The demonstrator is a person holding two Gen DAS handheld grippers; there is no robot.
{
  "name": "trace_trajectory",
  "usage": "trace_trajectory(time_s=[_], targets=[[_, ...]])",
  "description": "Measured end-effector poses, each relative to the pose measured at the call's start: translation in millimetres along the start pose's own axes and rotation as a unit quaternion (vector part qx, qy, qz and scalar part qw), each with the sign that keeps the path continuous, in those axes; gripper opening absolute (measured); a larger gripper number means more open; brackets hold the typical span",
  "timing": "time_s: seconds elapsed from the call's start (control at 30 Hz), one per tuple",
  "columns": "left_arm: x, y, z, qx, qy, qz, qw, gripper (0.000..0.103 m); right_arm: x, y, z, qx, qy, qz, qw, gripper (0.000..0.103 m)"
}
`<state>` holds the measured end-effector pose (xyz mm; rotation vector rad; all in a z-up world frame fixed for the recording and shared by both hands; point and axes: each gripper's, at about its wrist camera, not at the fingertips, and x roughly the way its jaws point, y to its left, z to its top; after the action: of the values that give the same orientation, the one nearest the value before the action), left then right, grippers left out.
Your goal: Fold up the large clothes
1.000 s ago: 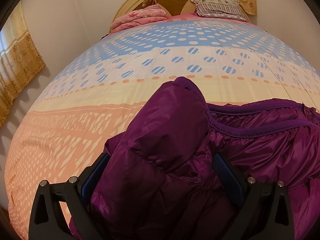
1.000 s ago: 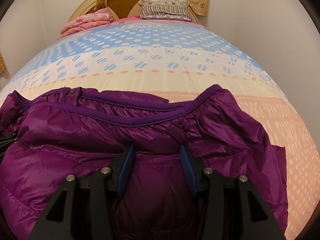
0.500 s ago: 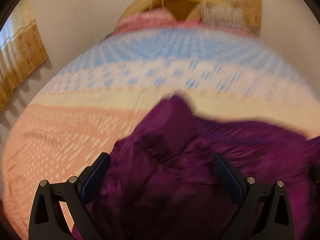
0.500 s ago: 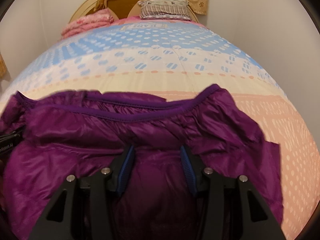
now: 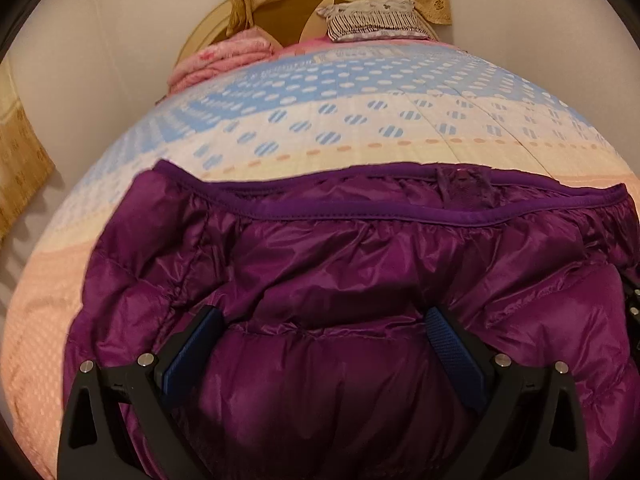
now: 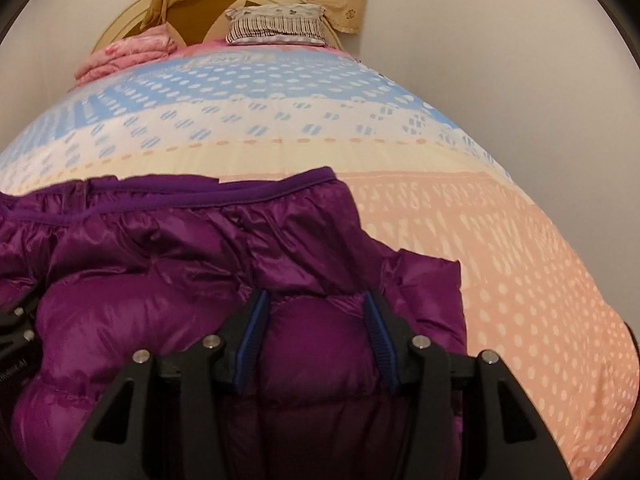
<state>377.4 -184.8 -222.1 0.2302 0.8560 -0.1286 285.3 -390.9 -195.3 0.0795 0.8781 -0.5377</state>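
Observation:
A purple puffer jacket [image 5: 360, 264] lies on the bed, its bound hem edge [image 5: 400, 216] on the far side. My left gripper [image 5: 324, 320] stands wide open just over the jacket's body, with fabric lying between its blue pads [image 5: 188, 356]. In the right wrist view the jacket [image 6: 168, 248] fills the lower left. My right gripper [image 6: 314, 312] has a puffy fold of the jacket between its pads [image 6: 250, 340]; its jaws are opening, and the fold still touches both pads. Each gripper shows at the edge of the other's view: the right gripper [image 5: 632, 304] and the left gripper [image 6: 16, 320].
The bedspread [image 5: 360, 120], in blue, cream and peach bands, stretches to the headboard [image 5: 288, 4]. A folded pink blanket [image 5: 224, 56] and a striped pillow [image 5: 372, 20] lie at its head. Walls flank the bed; a gold curtain [image 5: 20, 172] hangs on the left.
The left gripper has swung right over the jacket, and the raised sleeve lump that stood between its jaws now lies flat. The right gripper has shifted right, its jaws slightly wider.

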Motion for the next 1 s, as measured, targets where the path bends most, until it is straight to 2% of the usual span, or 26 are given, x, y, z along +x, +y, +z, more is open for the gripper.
trace_trajectory(time_s=[0.33,0.4,0.47,0.5,0.53,0.6,0.63,0.7,0.77,0.9,1.0], targets=[[-0.1,1.6,-0.6,-0.006,0.004,-0.01,0.9999,0.102,0.4,3.7,-5.0,0.002,0.005,0.001,1.0,0.054],[-7.3,8.8,1.5,-0.006,0.01,-0.012,0.9999,0.102,-1.0,5.4,-3.7,-0.003,0.01,-0.001,1.0,0.054],[-29.4,24.8,2.1,-0.002,-0.007,-0.01,0.9999,0.102,-7.7,5.1,-0.4,-0.001,0.018,0.001,1.0,0.054],[-40.8,34.8,2.8,-0.003,-0.019,-0.004,0.9998,0.102,-16.5,5.1,2.3,0.005,0.016,0.009,1.0,0.057],[-50.9,45.1,3.3,-0.007,-0.033,0.003,0.9994,0.102,-28.9,7.0,5.0,0.016,0.004,0.025,1.0,0.065],[-70.1,75.8,4.8,-0.019,-0.063,0.026,0.9975,0.102,-51.6,18.5,9.5,0.024,-0.025,0.044,0.998,0.074],[-73.7,89.8,5.5,-0.025,-0.072,0.045,0.9961,0.102,-61.2,27.9,11.3,0.02,-0.038,0.055,0.998,0.074],[-71.6,112.6,3.5,-0.036,-0.076,0.076,0.9936,0.102,-76.6,55.6,13.7,0.0,-0.054,0.086,0.995,0.075],[-56.2,135.6,-4.9,-0.055,-0.058,0.098,0.9919,0.102,-77.3,79.6,13.2,-0.014,-0.054,0.099,0.994,0.075],[-17.3,152.7,-28.5,-0.086,-0.008,0.093,0.992,0.102,-50.8,102.5,-2.2,-0.029,-0.024,0.087,0.996,0.075],[-8.4,144.1,-38.8,-0.08,-0.013,0.089,0.9927,0.102,-35.6,107.0,-16.1,-0.04,-0.026,0.076,0.996,0.076]])
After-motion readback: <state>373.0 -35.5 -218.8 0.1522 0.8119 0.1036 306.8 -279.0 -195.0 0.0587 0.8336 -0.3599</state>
